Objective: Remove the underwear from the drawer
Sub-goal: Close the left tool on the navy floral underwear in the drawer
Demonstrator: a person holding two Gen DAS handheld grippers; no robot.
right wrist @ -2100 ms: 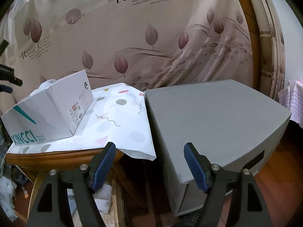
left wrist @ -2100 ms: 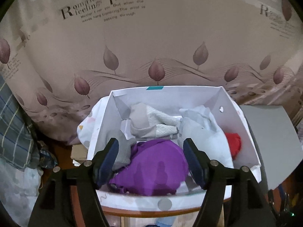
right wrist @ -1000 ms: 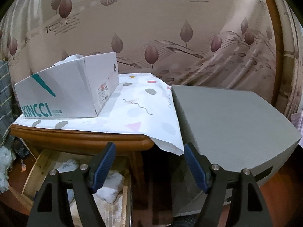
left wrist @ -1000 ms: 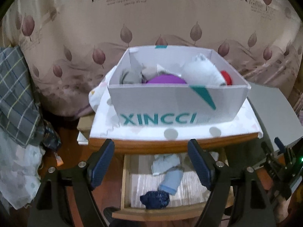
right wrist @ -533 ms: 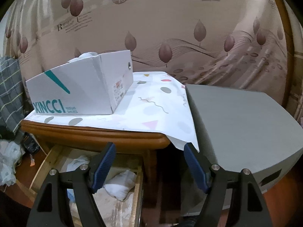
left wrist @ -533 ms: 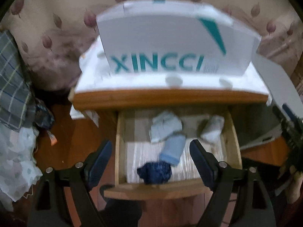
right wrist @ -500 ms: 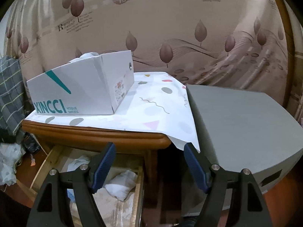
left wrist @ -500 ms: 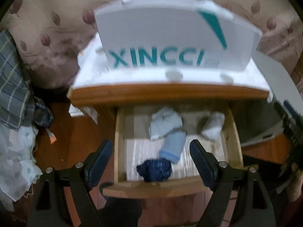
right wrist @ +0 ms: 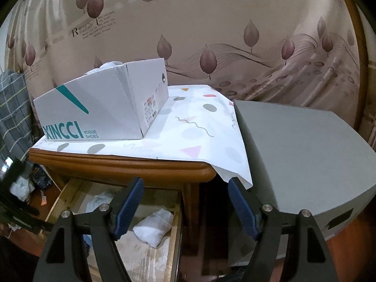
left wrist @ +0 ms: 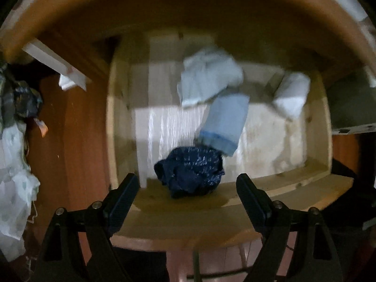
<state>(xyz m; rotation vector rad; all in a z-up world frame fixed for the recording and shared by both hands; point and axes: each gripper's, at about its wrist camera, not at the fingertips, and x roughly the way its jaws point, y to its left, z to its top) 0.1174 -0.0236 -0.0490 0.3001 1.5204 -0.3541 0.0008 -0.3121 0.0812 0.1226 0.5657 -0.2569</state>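
The left wrist view looks straight down into the open wooden drawer (left wrist: 112, 127). A crumpled dark blue pair of underwear (left wrist: 188, 171) lies by the drawer's front board. A folded light blue piece (left wrist: 224, 127), a pale blue piece (left wrist: 209, 80) and a white piece (left wrist: 291, 96) lie further in. My left gripper (left wrist: 186, 181) hangs open above the dark blue pair, with a finger on each side and no contact. My right gripper (right wrist: 185, 183) is open and empty in front of the table edge (right wrist: 117, 162). Below it are the drawer (right wrist: 175, 232) and a white garment (right wrist: 154, 225).
A white XINCCI shoebox (right wrist: 101, 108) stands on a patterned cloth (right wrist: 199, 131) on the table. A grey cabinet (right wrist: 300, 145) stands close on the right. Cloth and clutter (left wrist: 14, 159) lie on the floor left of the drawer. A leaf-patterned curtain (right wrist: 211, 35) hangs behind.
The left gripper has tipped downward and sunk toward the drawer, so the shoebox has left its view and the underwear looks much larger. The right gripper has barely moved.
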